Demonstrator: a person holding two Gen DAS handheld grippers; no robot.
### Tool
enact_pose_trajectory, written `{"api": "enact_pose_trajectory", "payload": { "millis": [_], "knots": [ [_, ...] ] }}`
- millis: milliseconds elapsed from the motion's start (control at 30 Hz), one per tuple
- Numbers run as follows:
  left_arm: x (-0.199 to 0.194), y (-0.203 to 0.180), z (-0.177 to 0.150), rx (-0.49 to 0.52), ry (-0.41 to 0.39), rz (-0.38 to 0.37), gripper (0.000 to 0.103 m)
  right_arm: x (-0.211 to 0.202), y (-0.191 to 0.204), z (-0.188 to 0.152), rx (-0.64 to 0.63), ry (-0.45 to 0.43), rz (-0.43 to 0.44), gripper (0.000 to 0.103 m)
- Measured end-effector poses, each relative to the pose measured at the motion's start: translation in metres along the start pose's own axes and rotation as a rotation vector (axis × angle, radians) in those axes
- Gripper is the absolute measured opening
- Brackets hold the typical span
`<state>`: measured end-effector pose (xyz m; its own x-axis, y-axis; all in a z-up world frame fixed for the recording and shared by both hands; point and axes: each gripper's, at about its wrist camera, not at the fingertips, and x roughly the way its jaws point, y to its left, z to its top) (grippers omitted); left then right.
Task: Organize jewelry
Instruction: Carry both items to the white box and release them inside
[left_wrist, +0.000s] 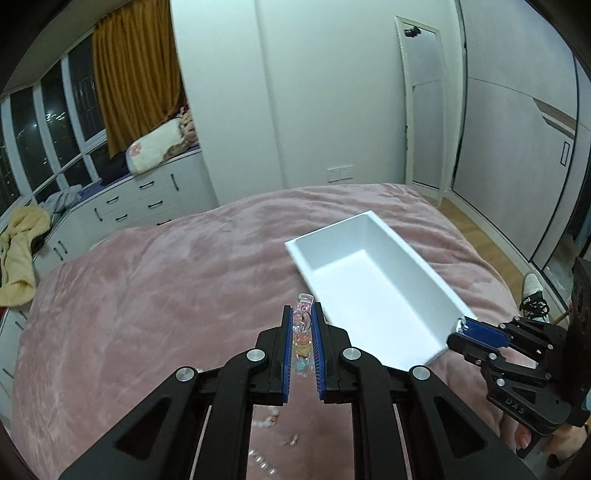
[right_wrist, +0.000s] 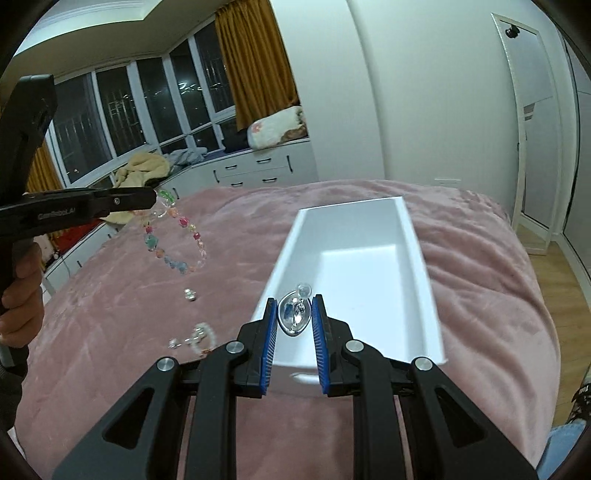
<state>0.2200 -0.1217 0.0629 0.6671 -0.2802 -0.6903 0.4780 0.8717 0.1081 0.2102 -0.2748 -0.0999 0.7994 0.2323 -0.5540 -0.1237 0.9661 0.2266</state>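
Note:
My left gripper (left_wrist: 302, 314) is shut on a colourful bead bracelet (left_wrist: 301, 339) and holds it above the pink bed; in the right wrist view the bracelet (right_wrist: 173, 240) hangs in a loop from that gripper (right_wrist: 153, 197). My right gripper (right_wrist: 294, 304) is shut on a silver oval pendant (right_wrist: 292, 317) over the near left corner of the empty white box (right_wrist: 354, 229). In the left wrist view the right gripper (left_wrist: 460, 326) sits at the box's near right rim (left_wrist: 439, 284).
Loose jewelry lies on the pink bedspread (right_wrist: 110, 314): a small silver bead (right_wrist: 190, 294) and a clear bead piece (right_wrist: 195, 336). More small pieces (left_wrist: 271, 421) lie under my left gripper. White drawers (left_wrist: 140, 203) and a window stand left; a mirror (left_wrist: 424, 110) leans at the right.

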Motion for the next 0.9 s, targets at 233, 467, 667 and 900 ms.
{"api": "enact_pose_trajectory", "payload": {
  "millis": [233, 467, 667, 900],
  "knots": [
    [0.057, -0.041, 0.028, 0.051, 0.051, -0.019, 0.015, 0.036, -0.042, 0.01, 0.018, 0.07, -0.033, 0.019],
    [0.131, -0.071, 0.044, 0.069, 0.143, -0.023, 0.015, 0.083, -0.062, 0.008, 0.027, 0.168, -0.027, 0.019],
    [0.176, -0.082, 0.038, 0.056, 0.21, -0.035, 0.015, 0.1, -0.068, 0.01, 0.016, 0.188, -0.034, 0.019],
    [0.201, -0.077, 0.029, 0.042, 0.259, -0.033, 0.015, 0.102, -0.061, 0.012, -0.007, 0.181, -0.058, 0.02]
  ]
}}
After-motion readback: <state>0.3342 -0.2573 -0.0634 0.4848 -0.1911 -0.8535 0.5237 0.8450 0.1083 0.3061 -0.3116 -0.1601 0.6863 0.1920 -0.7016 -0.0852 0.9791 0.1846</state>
